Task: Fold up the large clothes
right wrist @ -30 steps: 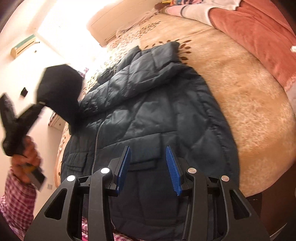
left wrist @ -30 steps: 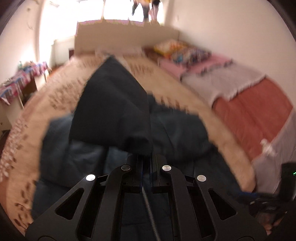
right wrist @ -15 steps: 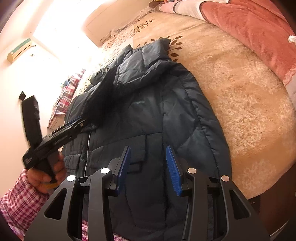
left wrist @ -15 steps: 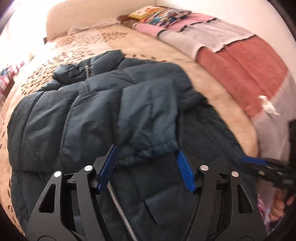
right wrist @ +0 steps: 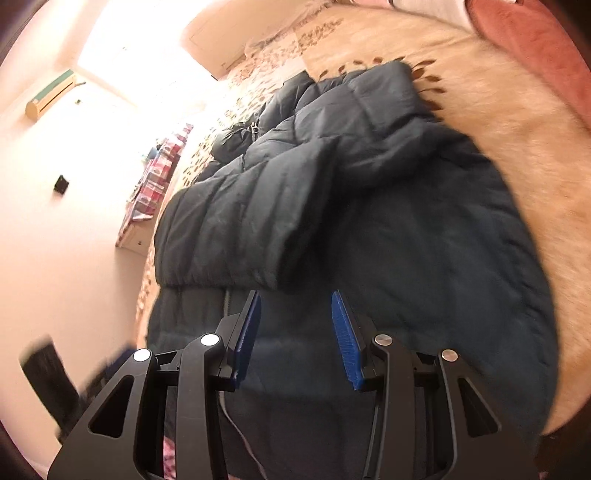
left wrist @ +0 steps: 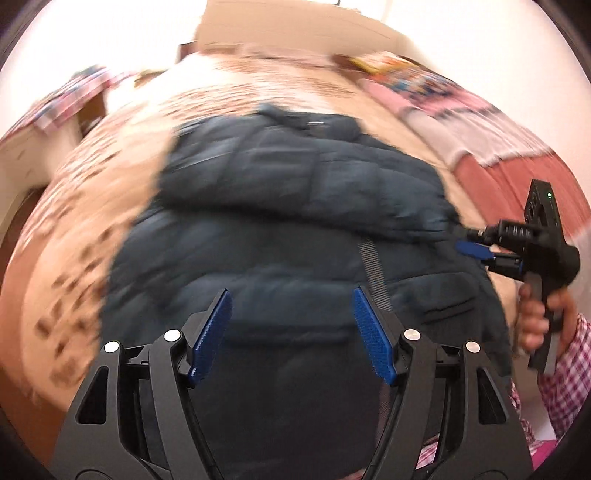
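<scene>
A dark navy puffer jacket lies spread on the bed, front up, zipper showing. One sleeve is folded across its chest. My left gripper is open and empty, above the jacket's lower part. My right gripper is open and empty, over the lower hem area. The right gripper also shows in the left wrist view, at the jacket's right edge. The left wrist view is motion-blurred.
The jacket lies on a beige leaf-patterned bedspread. A red blanket and pink bedding lie at the far right. A headboard stands at the back. A plaid-covered table stands beside the bed.
My left gripper let go of the sleeve, which now lies folded across the jacket's chest, and has drawn back toward the hem. My right gripper has moved slightly closer over the jacket.
</scene>
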Demonstrator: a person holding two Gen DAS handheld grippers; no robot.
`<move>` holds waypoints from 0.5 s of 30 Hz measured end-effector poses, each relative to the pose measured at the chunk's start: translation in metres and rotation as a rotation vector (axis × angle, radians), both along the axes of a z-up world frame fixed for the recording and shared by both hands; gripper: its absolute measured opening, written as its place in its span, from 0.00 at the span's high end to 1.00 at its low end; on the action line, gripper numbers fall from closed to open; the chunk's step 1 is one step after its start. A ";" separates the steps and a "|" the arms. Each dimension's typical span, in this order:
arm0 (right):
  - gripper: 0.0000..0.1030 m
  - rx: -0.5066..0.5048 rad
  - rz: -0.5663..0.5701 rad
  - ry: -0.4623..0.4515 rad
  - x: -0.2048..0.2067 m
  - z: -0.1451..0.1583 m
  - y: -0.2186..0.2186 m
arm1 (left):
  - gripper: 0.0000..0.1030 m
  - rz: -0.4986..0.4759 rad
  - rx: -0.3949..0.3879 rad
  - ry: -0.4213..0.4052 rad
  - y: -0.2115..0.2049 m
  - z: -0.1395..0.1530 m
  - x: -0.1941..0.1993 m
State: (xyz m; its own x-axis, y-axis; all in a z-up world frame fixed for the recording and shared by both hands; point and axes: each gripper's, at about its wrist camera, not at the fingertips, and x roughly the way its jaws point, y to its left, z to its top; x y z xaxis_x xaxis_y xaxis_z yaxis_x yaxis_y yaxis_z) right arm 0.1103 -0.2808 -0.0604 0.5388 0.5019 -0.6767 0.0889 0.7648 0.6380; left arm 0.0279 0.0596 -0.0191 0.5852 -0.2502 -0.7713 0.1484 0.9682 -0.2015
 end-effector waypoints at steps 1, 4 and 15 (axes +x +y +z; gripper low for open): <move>0.59 0.028 -0.008 0.026 0.011 -0.005 0.003 | 0.35 0.050 -0.005 0.010 0.018 -0.003 -0.007; 0.59 0.050 -0.045 0.078 0.033 -0.016 0.009 | 0.35 0.156 -0.024 0.025 0.057 -0.010 -0.022; 0.81 -0.004 -0.112 0.170 0.041 -0.031 -0.001 | 0.35 0.308 -0.065 0.068 0.123 -0.035 -0.034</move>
